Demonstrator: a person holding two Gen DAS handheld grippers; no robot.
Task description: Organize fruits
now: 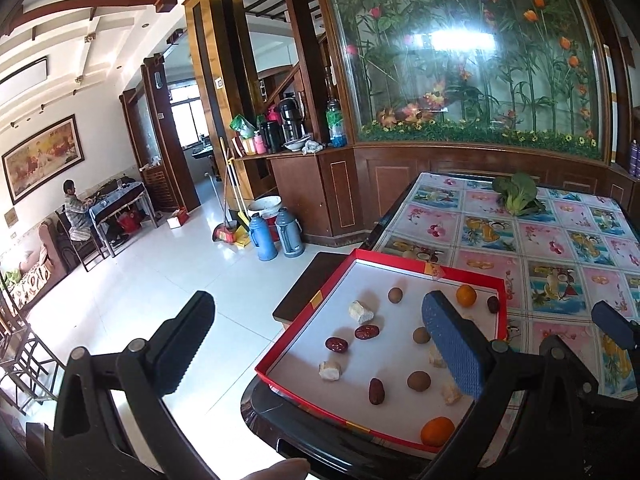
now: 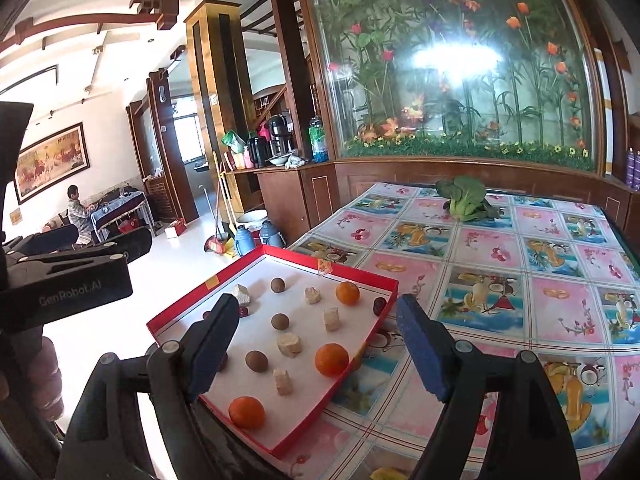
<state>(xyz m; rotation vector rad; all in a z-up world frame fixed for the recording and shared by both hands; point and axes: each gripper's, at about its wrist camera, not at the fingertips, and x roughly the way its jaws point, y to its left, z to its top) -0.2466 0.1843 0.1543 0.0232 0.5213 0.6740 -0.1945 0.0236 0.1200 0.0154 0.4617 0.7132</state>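
A red tray [image 1: 320, 300] [image 2: 180, 308] with a white floor sits on the near left corner of the table. Scattered in it are oranges [image 1: 466, 295] [image 2: 331, 359], brown longans [image 1: 419, 381] [image 2: 280, 321], dark red dates [image 1: 367, 332] [image 2: 379, 306] and pale chunks [image 1: 361, 311] [image 2: 289, 344]. My left gripper [image 1: 320, 344] [image 2: 104, 238] hangs open at the tray's left edge, half over the floor, holding nothing. My right gripper [image 2: 318, 346] stands open above the tray's near right side, with nothing between its pads [image 2: 424, 348]. One of its blue fingertips [image 1: 612, 324] shows at the right.
A green bok choy [image 1: 516, 196] [image 2: 466, 198] lies at the far side of the patterned tablecloth [image 2: 500, 300]. Two blue thermos flasks [image 1: 276, 238] and brooms stand on the tiled floor. A person sits at a small table [image 1: 76, 212] far left. A wooden cabinet with a glass plant display stands behind.
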